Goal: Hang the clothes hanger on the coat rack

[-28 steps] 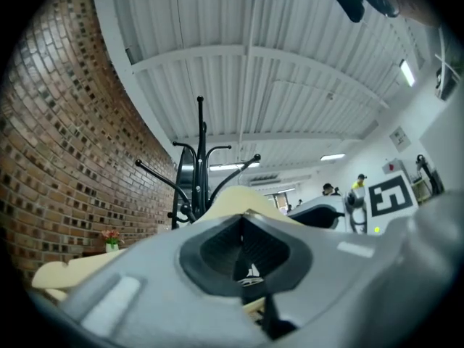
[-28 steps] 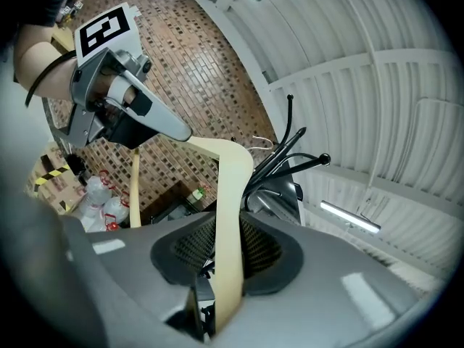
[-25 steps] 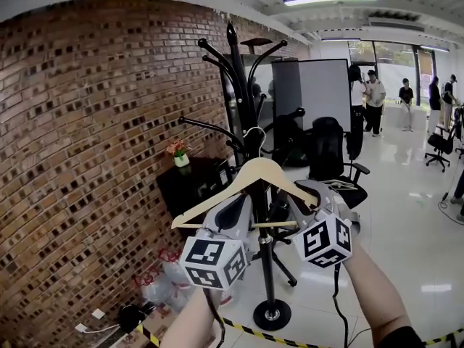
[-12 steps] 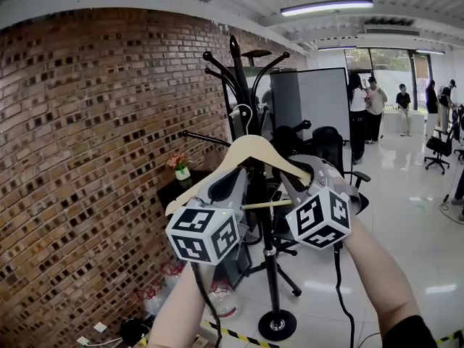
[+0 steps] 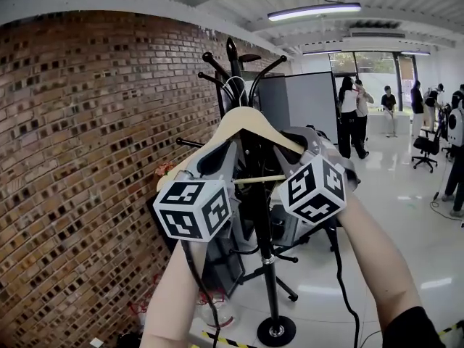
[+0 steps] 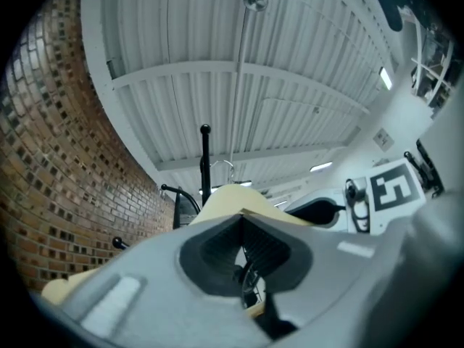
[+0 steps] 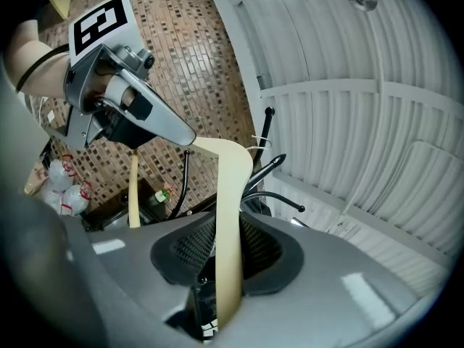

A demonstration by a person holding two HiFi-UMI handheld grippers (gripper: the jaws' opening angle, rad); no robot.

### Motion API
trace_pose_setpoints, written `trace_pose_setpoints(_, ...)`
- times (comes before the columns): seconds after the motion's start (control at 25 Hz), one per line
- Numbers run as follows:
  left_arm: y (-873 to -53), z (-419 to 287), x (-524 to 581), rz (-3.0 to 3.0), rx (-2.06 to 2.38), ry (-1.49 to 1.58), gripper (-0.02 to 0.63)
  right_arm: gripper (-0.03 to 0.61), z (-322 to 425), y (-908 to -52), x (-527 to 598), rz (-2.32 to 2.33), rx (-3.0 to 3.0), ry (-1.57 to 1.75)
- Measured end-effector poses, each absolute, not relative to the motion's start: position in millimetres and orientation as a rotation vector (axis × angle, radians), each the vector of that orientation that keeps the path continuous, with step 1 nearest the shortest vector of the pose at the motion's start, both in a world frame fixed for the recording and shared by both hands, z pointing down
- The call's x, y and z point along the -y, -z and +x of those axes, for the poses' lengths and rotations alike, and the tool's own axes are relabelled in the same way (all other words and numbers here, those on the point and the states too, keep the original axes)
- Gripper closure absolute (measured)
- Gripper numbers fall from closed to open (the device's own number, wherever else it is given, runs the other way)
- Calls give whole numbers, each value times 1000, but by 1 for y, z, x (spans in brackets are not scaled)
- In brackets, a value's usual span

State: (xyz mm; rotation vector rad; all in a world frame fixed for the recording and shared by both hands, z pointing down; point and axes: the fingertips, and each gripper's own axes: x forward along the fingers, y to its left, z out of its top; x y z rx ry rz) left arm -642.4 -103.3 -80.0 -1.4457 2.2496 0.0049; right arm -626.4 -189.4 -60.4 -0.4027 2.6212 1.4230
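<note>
Both left tool (image 5: pixel 214 158) and right tool (image 5: pixel 293 145) clamp the wooden hanger (image 5: pixel 246 118) before the coat rack (image 5: pixel 266 267).

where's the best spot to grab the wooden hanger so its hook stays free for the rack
Grip the two sloping shoulders, one each side, coming from below. The wooden hanger is upright with its metal hook on top, so this leaves the hook clear to reach a coat rack arm. The left tongs and right tongs hold it that way.
</note>
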Motion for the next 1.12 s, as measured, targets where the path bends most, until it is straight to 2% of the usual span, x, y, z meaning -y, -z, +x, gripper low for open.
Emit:
trace_pose_setpoints(0.36, 128, -654, 74, -1434, -2174, -11, 607, 482, -624, 90, 192, -504, -2593, -1411)
trace_pose_setpoints(0.8, 137, -662, 71, -1478, -2162, 17, 609, 482, -632, 123, 192, -559, -2591, -1428)
trace_pose_setpoints(1.12, 116, -679, 78, -1506, -2206, 19, 607, 482, -653, 106, 193, -573, -2629, -1487)
